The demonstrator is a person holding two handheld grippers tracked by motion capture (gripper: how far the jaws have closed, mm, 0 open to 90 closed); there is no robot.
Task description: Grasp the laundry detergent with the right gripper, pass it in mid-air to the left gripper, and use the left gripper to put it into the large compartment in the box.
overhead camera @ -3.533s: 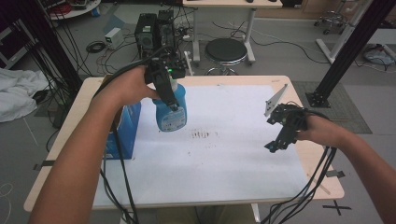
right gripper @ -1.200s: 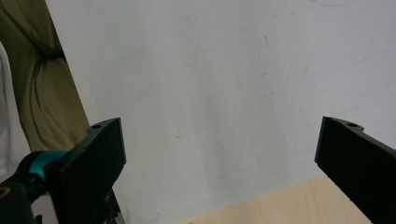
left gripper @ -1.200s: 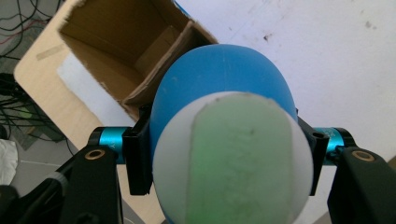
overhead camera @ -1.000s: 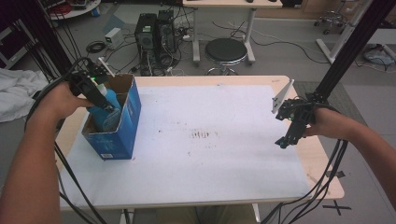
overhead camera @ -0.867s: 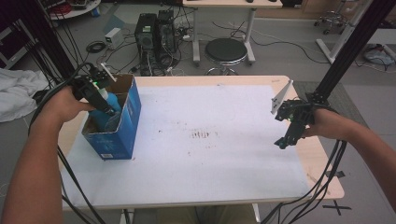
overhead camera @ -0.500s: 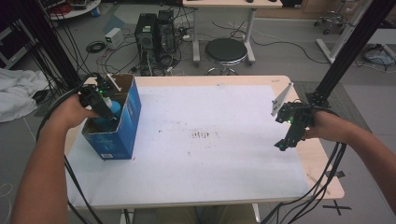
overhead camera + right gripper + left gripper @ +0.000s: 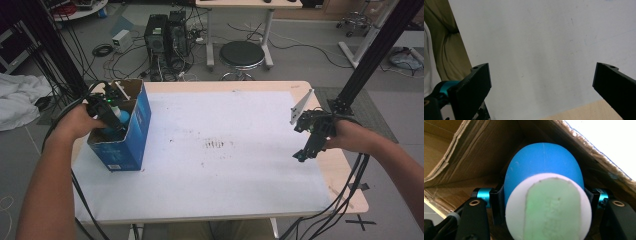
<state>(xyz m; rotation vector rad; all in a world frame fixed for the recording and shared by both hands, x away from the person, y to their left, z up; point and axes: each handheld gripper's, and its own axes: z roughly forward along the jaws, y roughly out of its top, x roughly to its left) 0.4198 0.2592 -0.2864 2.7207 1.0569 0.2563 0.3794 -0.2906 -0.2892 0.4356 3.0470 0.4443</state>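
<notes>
A blue bottle (image 7: 544,165) with a white cap (image 7: 547,207) is held inside an open blue cardboard box (image 7: 134,131) at the table's left edge. My left gripper (image 7: 112,117) is shut on the blue bottle (image 7: 122,118), its jaws pressing both sides of the neck, down within the box's brown walls (image 7: 474,150). At the right side of the table my right gripper (image 7: 305,152) hangs open over the white sheet (image 7: 536,45), with nothing between its wide-apart jaws.
The white sheet (image 7: 220,165) covers most of the wooden table (image 7: 345,185). Cables trail from both grippers over the table edges. Behind the table stand a black stool (image 7: 242,54) and computer towers (image 7: 167,32). A black frame post (image 7: 372,55) rises at the right.
The left gripper carried the blue bottle from the table's middle to the box at the left and lowered it inside. The right gripper stayed nearly still.
</notes>
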